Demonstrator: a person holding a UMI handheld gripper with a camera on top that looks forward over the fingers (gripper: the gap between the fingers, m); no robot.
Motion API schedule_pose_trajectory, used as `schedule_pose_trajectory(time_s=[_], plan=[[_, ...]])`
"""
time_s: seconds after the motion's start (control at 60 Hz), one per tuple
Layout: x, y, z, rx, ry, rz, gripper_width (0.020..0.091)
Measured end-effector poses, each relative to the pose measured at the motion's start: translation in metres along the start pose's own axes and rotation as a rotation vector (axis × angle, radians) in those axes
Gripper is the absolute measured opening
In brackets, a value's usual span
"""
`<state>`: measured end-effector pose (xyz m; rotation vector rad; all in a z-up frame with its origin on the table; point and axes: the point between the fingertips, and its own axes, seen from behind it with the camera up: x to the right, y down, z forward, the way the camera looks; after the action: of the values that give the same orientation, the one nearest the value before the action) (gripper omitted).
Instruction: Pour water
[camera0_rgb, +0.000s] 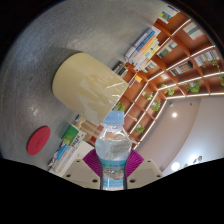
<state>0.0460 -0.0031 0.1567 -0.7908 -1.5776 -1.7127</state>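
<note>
A clear plastic water bottle (113, 150) with a blue label stands between my fingers, and both magenta pads (92, 162) press on its sides. My gripper (113, 166) is shut on it. The whole view is rolled over, so the bottle is tipped. Its neck points at a pale yellow cup (85, 85) just beyond the fingers, which stands on the grey table (45, 55). The bottle's mouth lies at the cup's near rim. I cannot tell whether water is running.
A flat red round object (38, 140) lies on the table to one side of the cup. Past the table's edge, wooden shelves (185, 55) hold books and small plants. A colourful box (68, 143) sits near the table's edge.
</note>
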Motion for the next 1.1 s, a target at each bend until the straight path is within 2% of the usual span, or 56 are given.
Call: schedule_pose_trajectory(time_s=[0.2, 0.317, 0.4, 0.517, 0.55, 0.567, 0.583, 0.617, 0.683, 0.7, 0.717, 0.8, 0.983, 1.1], plan=[[-0.004, 0.003, -0.002, -0.005, -0.028, 0.168, 0.0260], [0.002, 0.020, -0.006, -0.013, -0.034, 0.479, 0.0259], [0.004, 0.036, -0.009, -0.056, -0.030, 0.736, 0.0259], [-0.017, 0.044, -0.013, -0.065, -0.163, 1.241, 0.0281], [-0.022, 0.040, -0.015, -0.046, -0.212, 1.393, 0.0281], [-0.028, 0.022, -0.013, -0.047, -0.225, 1.467, 0.0281], [-0.033, 0.034, -0.014, -0.028, -0.257, 1.539, 0.0282], [-0.038, 0.030, -0.015, -0.021, -0.312, 1.665, 0.0282], [-0.050, 0.023, -0.017, 0.009, -0.398, 1.866, 0.0282], [-0.051, 0.006, -0.016, 0.004, -0.403, 1.908, 0.0281], [-0.058, 0.016, -0.015, 0.018, -0.420, 1.942, 0.0281], [-0.074, 0.012, -0.015, 0.022, -0.476, 2.068, 0.0281], [-0.100, -0.003, -0.014, 0.022, -0.494, 2.128, 0.0287], [-0.099, 0.003, -0.021, 0.023, -0.434, 2.153, 0.0286]])
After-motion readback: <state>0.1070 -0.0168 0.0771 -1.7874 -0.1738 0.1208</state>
